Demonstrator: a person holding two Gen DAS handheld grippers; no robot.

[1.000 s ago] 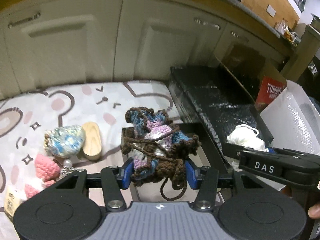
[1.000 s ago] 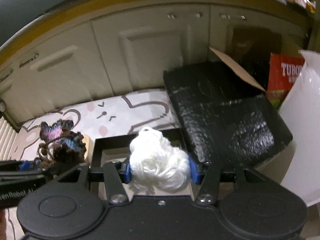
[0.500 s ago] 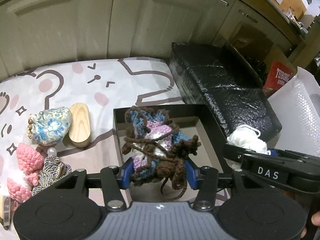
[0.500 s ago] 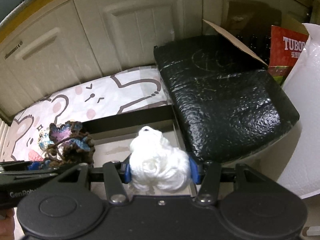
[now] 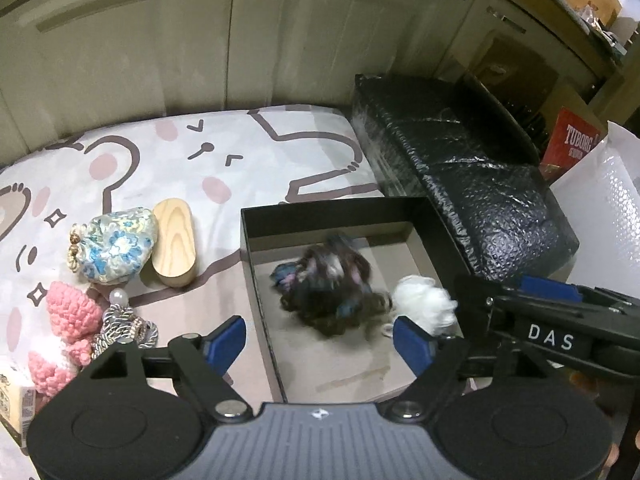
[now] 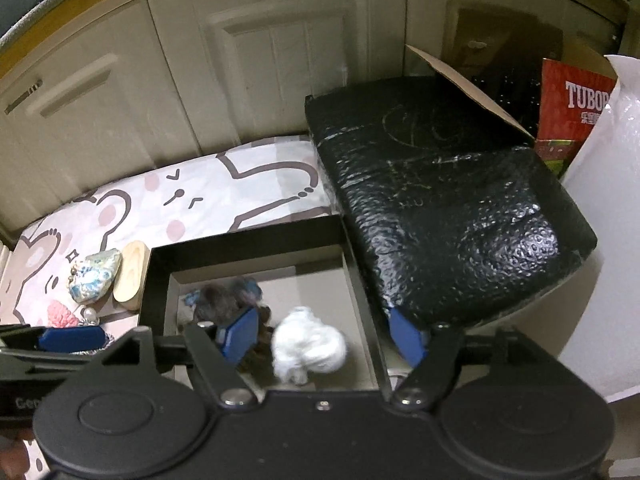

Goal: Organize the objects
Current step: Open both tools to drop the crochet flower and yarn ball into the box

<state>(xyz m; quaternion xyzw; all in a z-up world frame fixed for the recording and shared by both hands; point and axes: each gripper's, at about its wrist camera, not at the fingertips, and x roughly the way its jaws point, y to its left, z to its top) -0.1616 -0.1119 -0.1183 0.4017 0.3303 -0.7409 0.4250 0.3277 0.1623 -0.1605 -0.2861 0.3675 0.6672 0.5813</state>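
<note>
The black box point(image 5: 256, 280) is the largest thing in play, an open shallow carton with thin upright walls and a pale floor, lying straight ahead of and below both pairs of fingers; it looks light and stiff enough to slide if nudged, so I would take it by a wall, not the floor. Inside it lie two yarn pieces, both blurred. The bigger, the brown and blue crochet bundle point(image 5: 328, 292), lies beyond the left gripper point(image 5: 320, 344), whose jaws are opening with nothing pressed between the blue pads; it looks soft, light and loosely wound, with trailing strands that could snag, so a pinch across its bulk would suit it. The smaller white yarn ball point(image 6: 308, 346) lies just beyond the right gripper point(image 6: 324, 340), whose jaws are also opening and clear of it; it looks fluffy, squashy and hard to damage. Outside the box, off beyond the left gripper's left finger, wait the floral pouch point(image 5: 114, 244), the wooden oval case point(image 5: 176, 242), the pink crochet piece point(image 5: 68, 320) and a small corded trinket point(image 5: 124, 326), all on the cartoon mat point(image 5: 160, 160).
</note>
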